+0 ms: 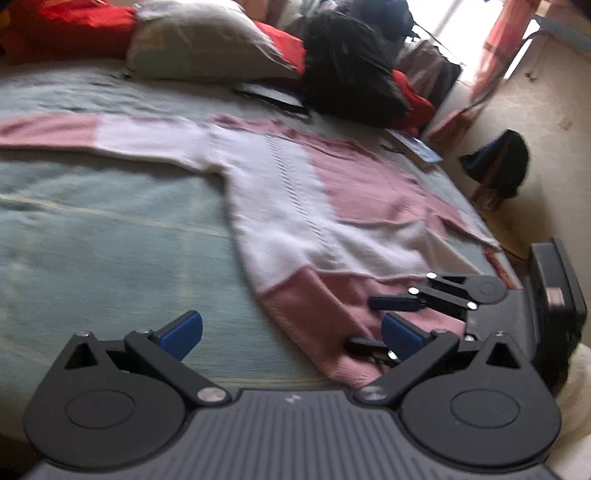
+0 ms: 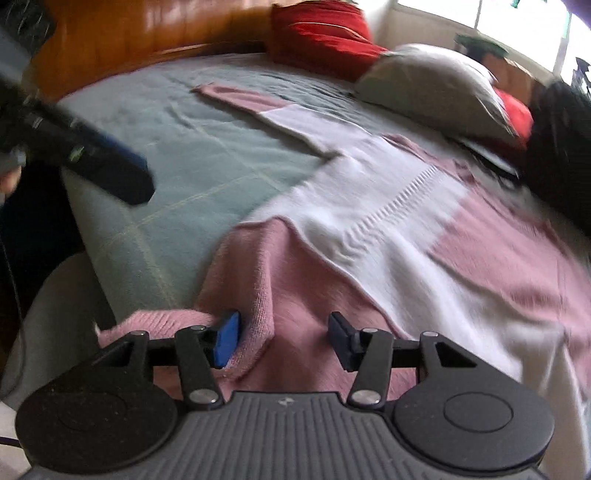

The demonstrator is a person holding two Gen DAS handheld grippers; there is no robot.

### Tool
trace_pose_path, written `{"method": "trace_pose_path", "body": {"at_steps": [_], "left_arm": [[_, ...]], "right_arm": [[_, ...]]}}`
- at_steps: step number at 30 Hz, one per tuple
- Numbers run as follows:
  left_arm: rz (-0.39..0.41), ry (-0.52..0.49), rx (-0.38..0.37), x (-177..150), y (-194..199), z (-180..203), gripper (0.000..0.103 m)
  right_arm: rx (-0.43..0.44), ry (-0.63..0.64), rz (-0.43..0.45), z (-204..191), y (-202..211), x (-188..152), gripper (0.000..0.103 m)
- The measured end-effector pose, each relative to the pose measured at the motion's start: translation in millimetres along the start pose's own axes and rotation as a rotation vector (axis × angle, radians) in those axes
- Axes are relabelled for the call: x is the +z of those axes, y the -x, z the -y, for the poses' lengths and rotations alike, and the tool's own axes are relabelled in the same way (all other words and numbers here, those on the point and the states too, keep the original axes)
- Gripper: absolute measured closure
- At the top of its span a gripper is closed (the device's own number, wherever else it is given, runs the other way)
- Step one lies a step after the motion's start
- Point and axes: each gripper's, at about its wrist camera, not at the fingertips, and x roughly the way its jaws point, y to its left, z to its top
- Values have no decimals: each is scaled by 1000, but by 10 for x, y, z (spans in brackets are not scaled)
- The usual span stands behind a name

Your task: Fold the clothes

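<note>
- Two grippers work over one garment: a pink-and-white knitted sweater [image 1: 295, 192] lying flat on a pale green bedspread [image 1: 110, 229], one sleeve stretched out towards the headboard side.
- Left gripper [image 1: 291, 332] hangs above the bedspread beside the sweater's pink hem, its blue pads spread wide with nothing between them; its right finger is over the hem corner, though whether it touches the knit I cannot tell.
- Right gripper [image 2: 284, 338] is low at the near edge of the hem [image 2: 255, 314], jaws partly apart. A raised fold of pink ribbing lies against the left blue pad [image 2: 227, 338], while the right pad stands clear of it, so the knit sits between the fingers without being pinched.
- Blur softens the right wrist view, so the fold's contact with that pad is probably light.
- Beyond the sweater lie a grey pillow [image 1: 207, 40], red cushions [image 2: 317, 33] and a black bag [image 1: 347, 66].
</note>
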Motion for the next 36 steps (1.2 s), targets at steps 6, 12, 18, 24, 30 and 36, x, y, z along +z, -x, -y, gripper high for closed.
{"method": "trace_pose_path", "body": {"at_steps": [6, 12, 18, 24, 30, 36], "left_arm": [[-115, 8, -93, -165, -381, 120, 1], [-157, -21, -78, -226, -473, 190, 1], [-76, -116, 69, -68, -117, 194, 1], [4, -121, 169, 37, 303, 15, 1], [13, -128, 217, -82, 546, -173, 1], [-12, -104, 166, -283, 529, -268, 1]], "right_arm": [[-5, -103, 29, 294, 88, -136, 43], [-46, -140, 33, 439, 189, -239, 43], [31, -103, 113, 280, 418, -79, 43], [153, -21, 116, -151, 271, 277, 46], [210, 64, 39, -630, -41, 482, 49], [110, -7, -104, -519, -366, 326, 55]]}}
